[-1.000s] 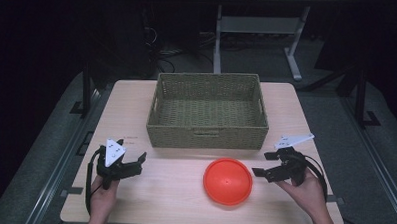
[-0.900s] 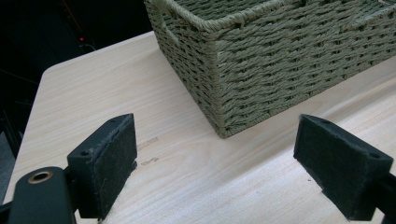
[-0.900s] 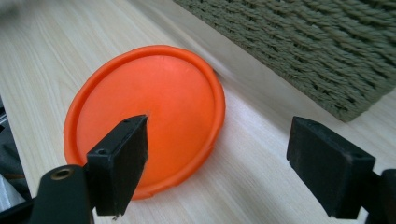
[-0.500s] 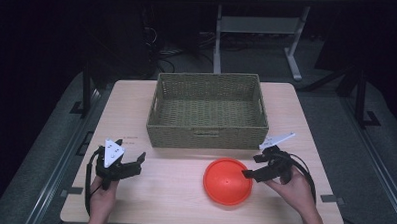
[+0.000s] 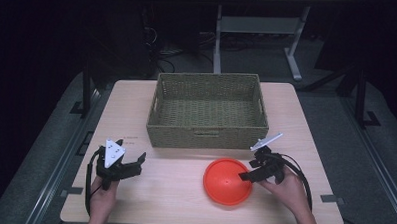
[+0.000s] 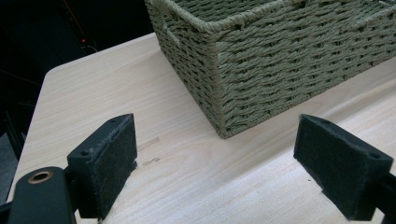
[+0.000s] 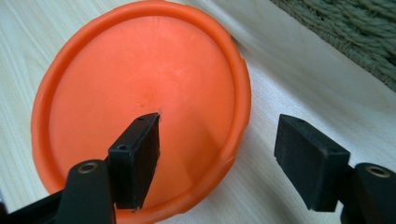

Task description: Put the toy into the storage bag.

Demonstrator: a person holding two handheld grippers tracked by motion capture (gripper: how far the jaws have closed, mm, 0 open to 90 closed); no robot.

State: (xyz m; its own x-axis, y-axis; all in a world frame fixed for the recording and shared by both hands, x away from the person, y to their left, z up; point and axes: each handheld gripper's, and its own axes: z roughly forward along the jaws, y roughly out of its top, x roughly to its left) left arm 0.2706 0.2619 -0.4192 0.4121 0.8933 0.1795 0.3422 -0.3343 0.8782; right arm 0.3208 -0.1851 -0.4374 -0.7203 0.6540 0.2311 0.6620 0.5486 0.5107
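An orange plate point(image 5: 227, 180) lies flat on the wooden table point(image 5: 173, 191), just in front of a woven green basket point(image 5: 208, 110). My right gripper point(image 5: 245, 174) is open at the plate's right edge. In the right gripper view one jaw hangs over the orange plate point(image 7: 140, 102) and the other over bare table, so the rim lies between them. My left gripper point(image 5: 137, 162) is open near the table's front left, holding nothing. In the left gripper view its jaws frame the basket's near corner point(image 6: 224, 79).
The basket is empty and takes up the table's back middle. Bare tabletop point(image 6: 154, 112) lies to the left of the basket. Dark floor, cables and a metal stand point(image 5: 259, 24) lie beyond the table.
My right gripper has moved left from beside the plate until its jaws straddle the plate's right rim. The left gripper has stayed in place.
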